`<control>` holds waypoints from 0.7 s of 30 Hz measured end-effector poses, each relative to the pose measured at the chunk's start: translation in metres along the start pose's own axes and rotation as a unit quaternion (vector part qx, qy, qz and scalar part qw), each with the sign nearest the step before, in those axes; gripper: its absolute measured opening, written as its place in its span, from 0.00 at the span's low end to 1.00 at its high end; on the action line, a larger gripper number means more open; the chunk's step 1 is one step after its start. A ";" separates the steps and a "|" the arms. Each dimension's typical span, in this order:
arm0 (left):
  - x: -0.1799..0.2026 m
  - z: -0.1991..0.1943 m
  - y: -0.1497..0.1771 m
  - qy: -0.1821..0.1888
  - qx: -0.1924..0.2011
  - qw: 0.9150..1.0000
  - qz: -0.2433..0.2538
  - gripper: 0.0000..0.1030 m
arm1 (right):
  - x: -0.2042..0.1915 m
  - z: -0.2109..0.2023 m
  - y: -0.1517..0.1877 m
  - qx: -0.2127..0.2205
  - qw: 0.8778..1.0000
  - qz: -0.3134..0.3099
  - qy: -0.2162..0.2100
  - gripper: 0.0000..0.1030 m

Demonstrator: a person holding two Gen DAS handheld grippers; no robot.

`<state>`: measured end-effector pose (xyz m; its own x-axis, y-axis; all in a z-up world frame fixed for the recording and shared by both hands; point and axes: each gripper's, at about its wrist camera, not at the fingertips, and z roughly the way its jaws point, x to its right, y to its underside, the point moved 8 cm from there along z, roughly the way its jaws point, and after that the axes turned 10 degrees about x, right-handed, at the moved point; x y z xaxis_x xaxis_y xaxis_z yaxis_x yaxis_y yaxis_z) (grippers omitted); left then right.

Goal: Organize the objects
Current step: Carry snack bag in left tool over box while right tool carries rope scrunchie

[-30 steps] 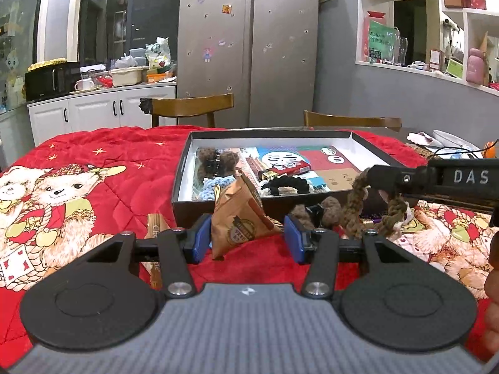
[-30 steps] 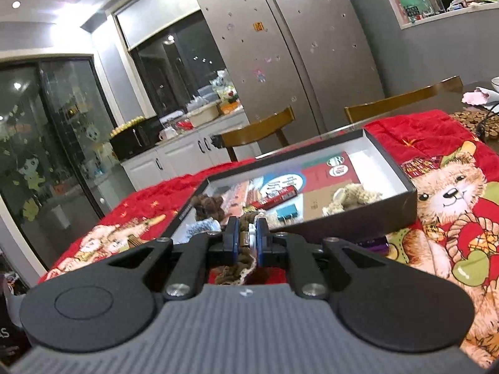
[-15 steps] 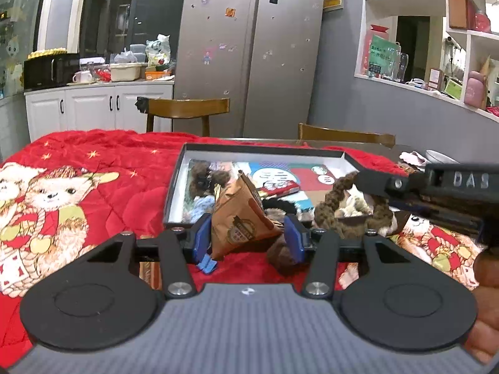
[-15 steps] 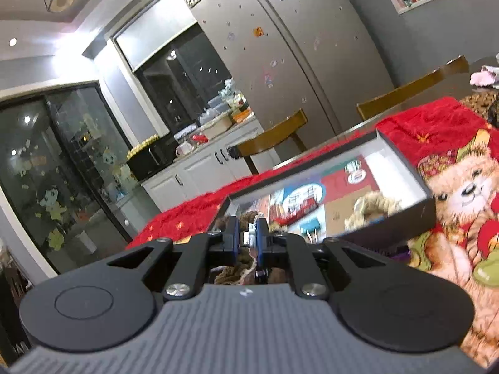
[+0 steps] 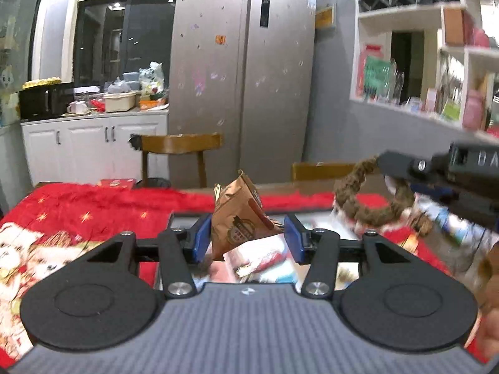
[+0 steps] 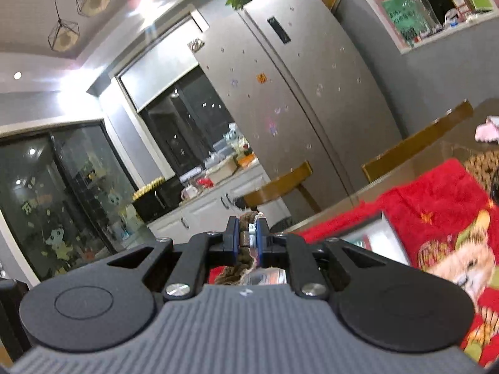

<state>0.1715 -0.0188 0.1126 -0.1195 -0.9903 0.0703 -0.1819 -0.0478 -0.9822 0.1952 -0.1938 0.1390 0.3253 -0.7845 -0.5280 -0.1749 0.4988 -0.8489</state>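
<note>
So the left gripper [image 5: 246, 241] is clamped on a brown paper snack packet [image 5: 238, 218], both blue pads pressing its sides, and the packet pokes up toward 12 o'clock above the fingers. It has a round dark logo on it, but the print is too small to read.

Over at 2 o'clock in the left wrist view, the right gripper [image 5: 382, 160] is pinched tight on a braided brown rope ring [image 5: 368, 202], which hangs in a loop below its tip. In the right wrist view that same gripper [image 6: 247, 240] has its jaws nearly together, with the rope squeezed between them.

Directly under the packet sits the open box [image 5: 330, 218] on the red bear-print blanket [image 5: 93, 212]. There's colourful stuff in it, mostly blurred. The right gripper's body shows the letters "DA", the rest cut off.
</note>
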 end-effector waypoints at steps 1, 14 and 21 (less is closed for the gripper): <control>0.003 0.002 -0.009 0.007 0.005 1.000 -0.002 0.54 | 0.001 0.002 -0.005 0.003 1.000 0.000 0.000 0.13; 0.058 0.031 -0.091 0.044 0.081 0.996 -0.005 0.54 | 0.028 0.028 -0.055 0.032 0.999 0.035 -0.001 0.13; 0.067 0.069 -0.093 0.040 0.076 0.996 -0.015 0.54 | 0.044 0.036 -0.057 0.033 0.999 0.037 -0.003 0.13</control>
<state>0.2474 -0.0892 0.1965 -0.1939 -0.9751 0.1072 -0.0375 -0.1018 -0.9941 0.2526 -0.2434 0.1653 0.3189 -0.7428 -0.5887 -0.1361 0.5788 -0.8040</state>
